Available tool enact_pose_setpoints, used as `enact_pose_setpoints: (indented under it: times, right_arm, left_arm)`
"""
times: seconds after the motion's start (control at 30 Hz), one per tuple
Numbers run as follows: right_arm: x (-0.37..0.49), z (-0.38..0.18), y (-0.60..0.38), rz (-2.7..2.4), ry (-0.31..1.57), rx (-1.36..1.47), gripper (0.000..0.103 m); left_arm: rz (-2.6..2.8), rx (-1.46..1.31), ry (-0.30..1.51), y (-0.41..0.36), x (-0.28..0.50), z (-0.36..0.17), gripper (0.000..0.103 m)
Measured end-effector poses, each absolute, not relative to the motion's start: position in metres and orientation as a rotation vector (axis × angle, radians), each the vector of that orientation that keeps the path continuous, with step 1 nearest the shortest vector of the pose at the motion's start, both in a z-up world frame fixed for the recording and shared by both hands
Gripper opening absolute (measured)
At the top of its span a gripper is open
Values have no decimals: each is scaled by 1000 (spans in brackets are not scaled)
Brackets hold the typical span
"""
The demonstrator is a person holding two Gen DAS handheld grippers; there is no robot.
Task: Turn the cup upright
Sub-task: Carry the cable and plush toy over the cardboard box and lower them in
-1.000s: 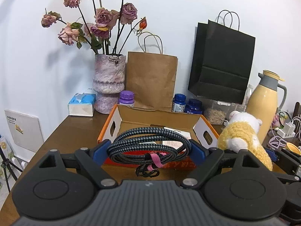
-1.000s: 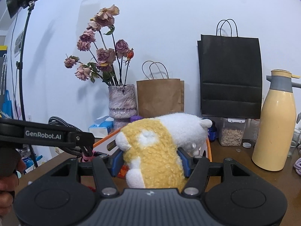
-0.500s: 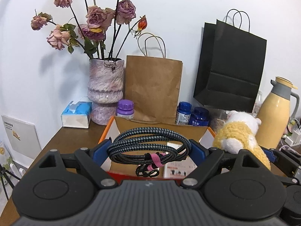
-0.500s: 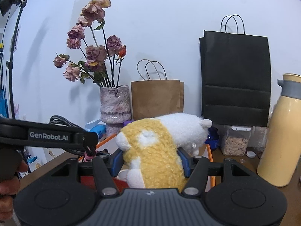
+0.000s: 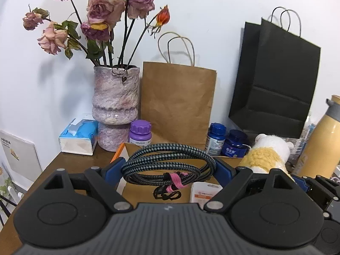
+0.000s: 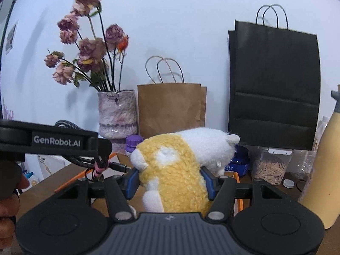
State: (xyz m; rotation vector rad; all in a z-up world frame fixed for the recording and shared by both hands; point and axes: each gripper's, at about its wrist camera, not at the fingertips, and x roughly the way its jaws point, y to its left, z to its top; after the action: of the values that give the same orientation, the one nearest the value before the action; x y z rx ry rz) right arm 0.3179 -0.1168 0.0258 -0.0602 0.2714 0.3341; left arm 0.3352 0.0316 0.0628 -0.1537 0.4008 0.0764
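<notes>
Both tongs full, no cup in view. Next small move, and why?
Probably lower the coiled black braided cable, clamped in the left tongs, into the open cardboard box just beneath. The right tongs grip the yellow-and-white plush toy; neither is free.

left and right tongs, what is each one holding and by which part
Left tongs: coiled braided cable, clamped across the coil's sides. Right tongs: plush toy, gripped around its yellow body.
</notes>
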Motion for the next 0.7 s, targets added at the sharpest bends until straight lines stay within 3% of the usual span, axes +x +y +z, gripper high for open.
enact_pose_setpoints:
  times: [0.7]
  right_arm:
    - [379, -14, -106, 342, 417, -73, 58]
  left_arm:
    - [142, -172, 466, 50, 385, 16, 88]
